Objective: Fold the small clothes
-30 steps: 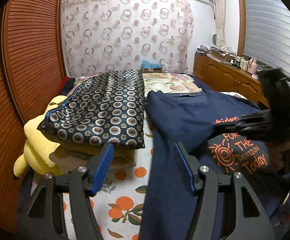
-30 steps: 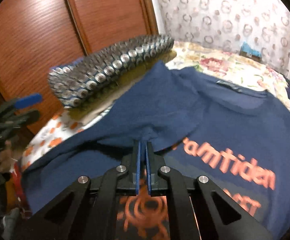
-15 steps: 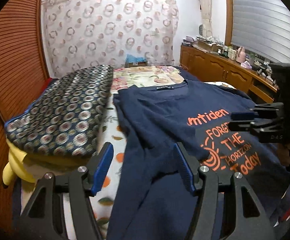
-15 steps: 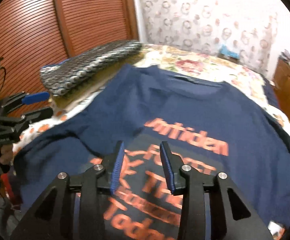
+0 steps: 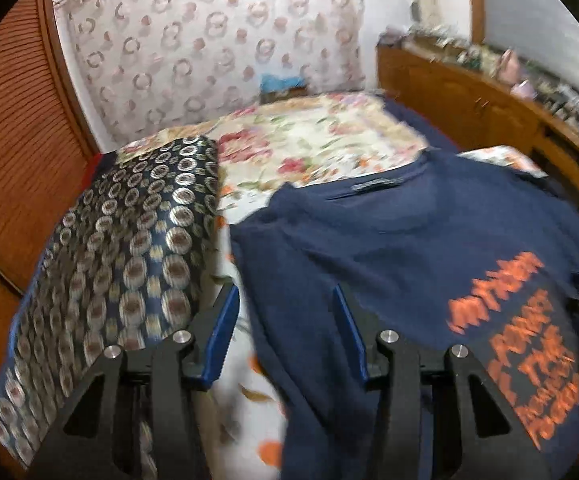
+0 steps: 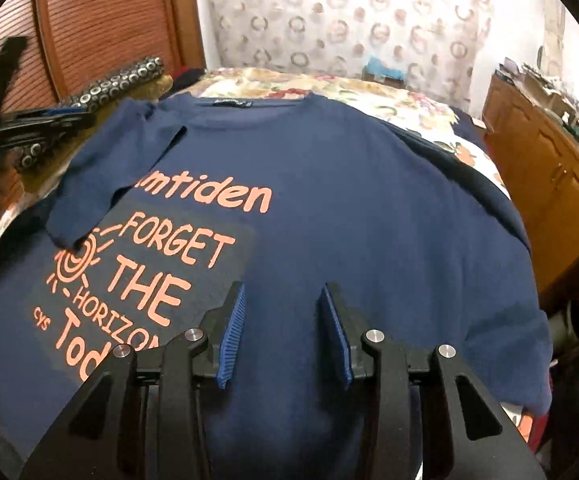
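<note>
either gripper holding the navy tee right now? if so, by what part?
Nothing held. Right gripper is open above the navy T-shirt. Left gripper, jaws just closing, still gapes over the shirt's edge without pinching it.

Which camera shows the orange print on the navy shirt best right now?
The right wrist view: the orange print lies sharp and readable, its corner covered by the folded sleeve. The left wrist view shows it blurred at the right edge.

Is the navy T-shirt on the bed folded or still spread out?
Mostly spread: the navy T-shirt lies flat, print up; only one sleeve is folded over the front.
</note>
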A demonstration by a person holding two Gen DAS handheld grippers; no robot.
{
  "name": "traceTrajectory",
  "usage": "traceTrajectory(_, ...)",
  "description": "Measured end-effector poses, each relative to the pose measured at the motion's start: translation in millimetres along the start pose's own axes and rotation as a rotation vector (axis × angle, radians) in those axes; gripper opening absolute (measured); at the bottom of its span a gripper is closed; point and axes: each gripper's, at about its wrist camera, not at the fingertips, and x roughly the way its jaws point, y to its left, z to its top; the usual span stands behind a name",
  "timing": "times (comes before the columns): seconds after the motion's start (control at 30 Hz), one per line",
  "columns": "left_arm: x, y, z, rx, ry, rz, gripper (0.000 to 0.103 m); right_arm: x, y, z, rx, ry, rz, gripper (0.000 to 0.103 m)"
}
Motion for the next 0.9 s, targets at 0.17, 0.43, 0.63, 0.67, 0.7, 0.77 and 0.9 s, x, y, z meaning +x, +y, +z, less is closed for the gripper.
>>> traceTrajectory(0.17,34.4,-2.3,13.0,0.009,0.087,0.029,0.047,2.2,7.3,-1.6,-0.037,0.003,-0.045,0.04)
traceTrajectory(0.43,40.0,-13.1,17.4,0.06,0.127,0.062,0.002,2.5,10.2,-1.0,-0.033,0.001,-0.035,0.04)
traceTrajectory(0.63,12.0,17.1,40.5,0.023,0.001,0.225,0.001,2.5,8.0,-1.5,-0.034,0.001,-0.036,0.04)
traceTrajectory(0.67,10.3,24.6,42.3,0.011,0.0,0.227,0.001,2.5,8.1,-1.5,-0.034,0.001,-0.037,0.04)
traceTrajectory(0.7,9.1,31.2,42.8,-0.001,0.002,0.218,0.001,2.5,8.0,-1.6,-0.035,0.001,-0.037,0.04)
traceTrajectory(0.77,6.2,37.6,39.9,0.0,-0.007,0.218,0.001,2.2,7.5,-2.1,-0.036,0.0,-0.039,0.04)
traceTrajectory(0.9,-4.1,37.2,34.3,0.0,-0.036,0.173,0.004,2.3,7.9,-2.1,-0.035,0.001,-0.037,0.041)
